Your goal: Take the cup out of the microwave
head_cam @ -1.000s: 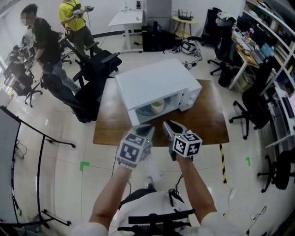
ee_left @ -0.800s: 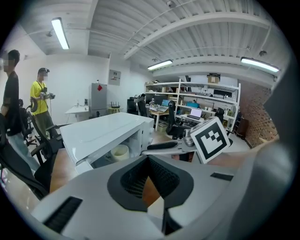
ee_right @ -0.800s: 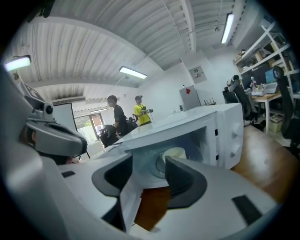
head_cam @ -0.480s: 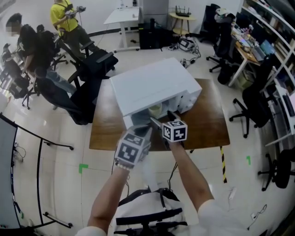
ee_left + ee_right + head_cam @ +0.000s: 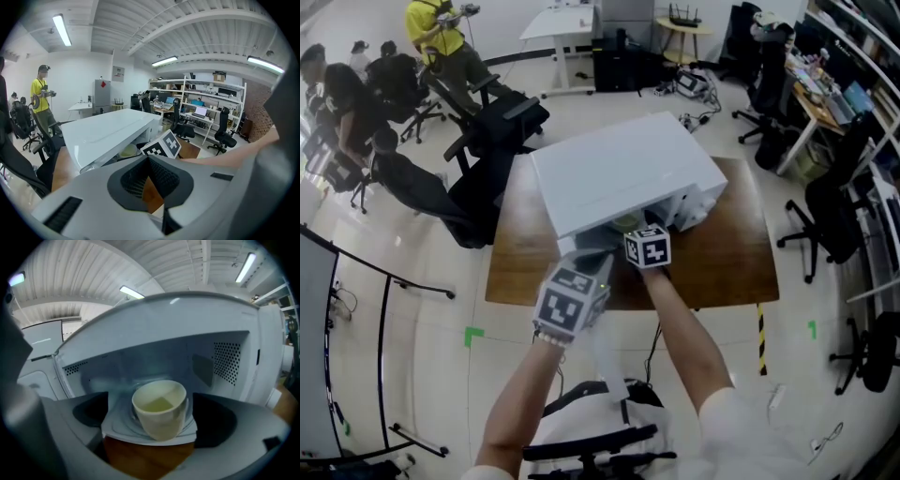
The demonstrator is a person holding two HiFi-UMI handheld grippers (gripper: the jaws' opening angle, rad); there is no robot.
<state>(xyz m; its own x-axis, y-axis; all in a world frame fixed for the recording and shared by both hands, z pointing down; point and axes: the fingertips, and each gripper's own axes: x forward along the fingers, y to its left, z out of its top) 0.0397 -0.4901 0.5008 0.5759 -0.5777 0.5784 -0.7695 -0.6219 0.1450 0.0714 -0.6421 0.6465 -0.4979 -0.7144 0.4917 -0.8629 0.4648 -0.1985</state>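
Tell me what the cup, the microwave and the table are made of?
Cup: likely glazed ceramic, cream, thick rim, soft sheen. Microwave: glossy white casing, painted metal or plastic; reflections show. Table: wood or veneer, brown with faint streaks.

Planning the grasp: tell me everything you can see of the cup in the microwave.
The cup is pale cream, glossy like ceramic, round, narrowing towards its base; no handle shows. It stands upright on the turntable inside the open microwave, near the front. Something pale yellow-green shows inside, perhaps liquid. The right gripper, whose jaws have just been opening, has them wide on either side of it, not touching it.
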